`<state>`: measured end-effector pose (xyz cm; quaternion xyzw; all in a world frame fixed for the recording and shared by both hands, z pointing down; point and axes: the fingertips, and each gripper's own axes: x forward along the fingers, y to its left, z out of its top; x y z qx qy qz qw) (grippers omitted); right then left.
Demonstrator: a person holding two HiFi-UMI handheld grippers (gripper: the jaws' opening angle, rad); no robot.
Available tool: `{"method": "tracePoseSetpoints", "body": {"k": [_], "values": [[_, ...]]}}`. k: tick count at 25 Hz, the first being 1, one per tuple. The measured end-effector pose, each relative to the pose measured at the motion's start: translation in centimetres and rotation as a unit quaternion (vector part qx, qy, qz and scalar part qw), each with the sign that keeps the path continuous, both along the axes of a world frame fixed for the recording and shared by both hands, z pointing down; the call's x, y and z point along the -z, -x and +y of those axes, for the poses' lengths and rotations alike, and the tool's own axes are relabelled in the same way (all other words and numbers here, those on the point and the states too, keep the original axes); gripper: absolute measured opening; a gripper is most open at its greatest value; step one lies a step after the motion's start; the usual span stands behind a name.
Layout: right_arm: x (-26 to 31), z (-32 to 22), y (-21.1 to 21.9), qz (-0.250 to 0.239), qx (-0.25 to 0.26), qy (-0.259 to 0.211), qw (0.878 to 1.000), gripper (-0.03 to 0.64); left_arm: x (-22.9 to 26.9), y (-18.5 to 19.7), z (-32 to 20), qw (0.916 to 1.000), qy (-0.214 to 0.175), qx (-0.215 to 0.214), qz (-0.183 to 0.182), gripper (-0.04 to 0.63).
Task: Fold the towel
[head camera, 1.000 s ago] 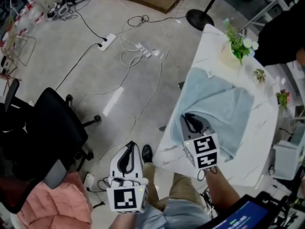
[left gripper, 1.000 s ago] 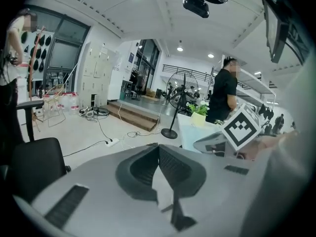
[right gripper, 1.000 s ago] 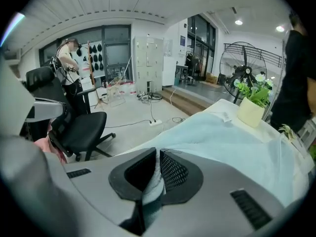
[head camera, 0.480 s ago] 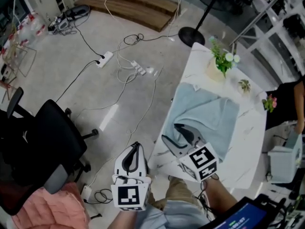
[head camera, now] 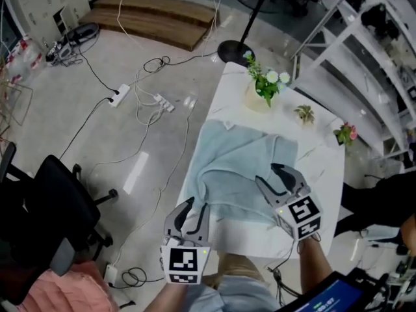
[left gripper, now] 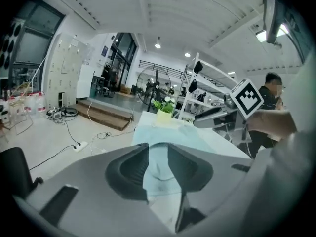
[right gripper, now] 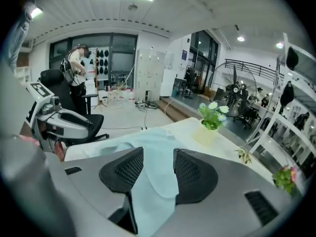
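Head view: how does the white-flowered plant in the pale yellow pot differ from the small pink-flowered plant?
The white-flowered plant in the pale yellow pot is clearly bigger than the small pink-flowered plant. The white-flowered one stands just beyond the light blue towel's far edge; the pink-flowered one stands at the white table's right edge, apart from the towel. Both have green leaves and stand on the table's far part.

Grey floor [head camera: 58, 132]; black chair [head camera: 40, 203]
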<state>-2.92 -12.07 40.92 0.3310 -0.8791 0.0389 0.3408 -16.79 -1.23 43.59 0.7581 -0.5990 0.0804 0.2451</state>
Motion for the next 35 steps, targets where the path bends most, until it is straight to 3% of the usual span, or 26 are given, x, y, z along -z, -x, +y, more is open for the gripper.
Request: {"method": "tracePoseSetpoints", "body": {"k": [3, 6, 11, 16, 17, 20, 25, 30, 35], "values": [[-1.9, -1.0, -3.8, 0.057, 0.038, -0.022, 0.997, 0.204, -2.4, -1.3, -0.8, 0.9993, 0.034, 0.008, -0.012, 0.143], [-3.9, -1.2, -5.6, 0.095, 0.115, -0.026, 0.988, 0.204, -4.0, -1.5, -1.7, 0.9977, 0.055, 0.03, -0.027, 0.149], [-6.3, 0.1, -5.0, 0.095, 0.261, -0.027, 0.96, 0.217, -5.6, -2.6, -2.7, 0.995, 0.078, 0.045, -0.044, 0.155], [-9.6, -0.4, -4.4, 0.137, 0.326, -0.038, 0.935, 0.218, -7.1, -2.6, -3.2, 0.9892, 0.101, 0.067, -0.082, 0.128], [-9.9, -0.6, -4.2, 0.143, 0.331, -0.048, 0.932, 0.187, -7.3, -2.4, -3.2, 0.9875, 0.105, 0.072, -0.094, 0.104], [-8.7, -1.7, -3.8, 0.126, 0.319, -0.078, 0.936, 0.032, -7.5, -1.7, -3.2, 0.9837, 0.113, 0.083, -0.113, 0.04], [-4.1, -4.4, -2.8, 0.063, 0.27, -0.1, 0.956, 0.028, -6.0, -0.9, -2.6, 0.9846, 0.1, 0.105, -0.098, 0.018], [1.5, -7.9, -2.5, -0.005, 0.156, -0.13, 0.979, 0.028, -2.1, -1.3, -1.5, 0.9906, 0.068, 0.109, -0.047, 0.017], [5.4, -8.9, -1.8, -0.044, 0.092, -0.177, 0.979, 0.028, 1.2, -2.5, -0.9, 0.9961, 0.032, 0.082, -0.006, 0.017]]}}
